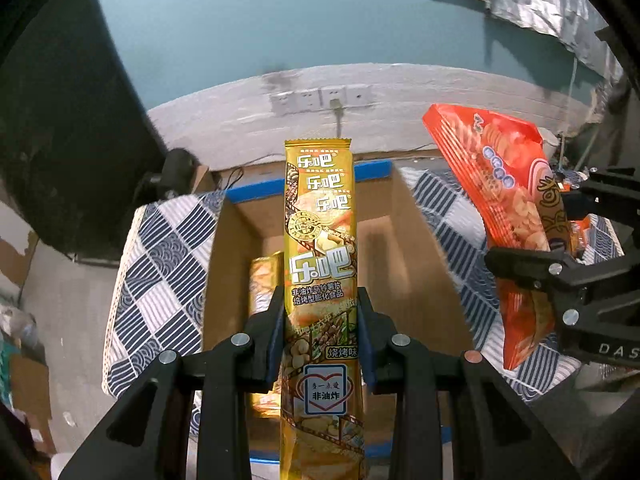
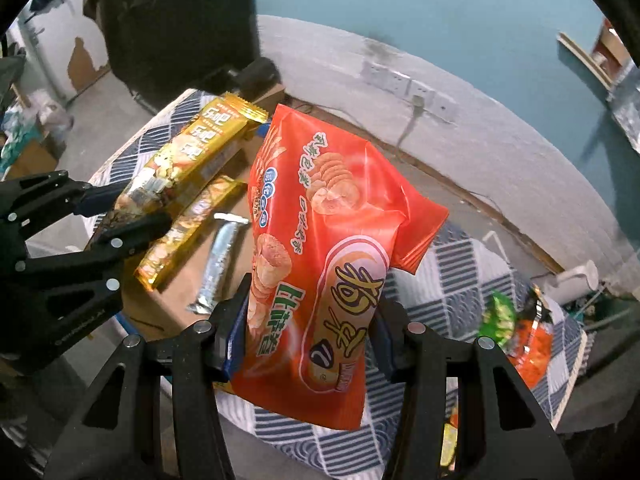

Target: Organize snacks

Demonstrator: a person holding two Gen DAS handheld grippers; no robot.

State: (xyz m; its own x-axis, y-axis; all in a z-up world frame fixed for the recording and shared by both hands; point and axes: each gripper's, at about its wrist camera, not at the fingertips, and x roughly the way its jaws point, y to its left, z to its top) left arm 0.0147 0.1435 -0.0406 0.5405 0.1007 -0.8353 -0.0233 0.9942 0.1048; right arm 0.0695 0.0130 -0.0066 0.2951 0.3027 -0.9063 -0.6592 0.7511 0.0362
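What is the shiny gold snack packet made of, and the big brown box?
The long gold snack packet looks like glossy metallised plastic film: it glints and has a crimped, zigzag top edge. The open brown box looks like matte cardboard, plain tan walls edged with blue tape; I can't be certain from looks alone.

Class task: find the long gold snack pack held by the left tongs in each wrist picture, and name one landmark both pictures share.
Left wrist view: the gold snack pack stands upright at centre, clamped between the left tongs.
Right wrist view: it lies slanted at upper left, above the cardboard box.
Shared landmark: the wall sockets on the grey wall.
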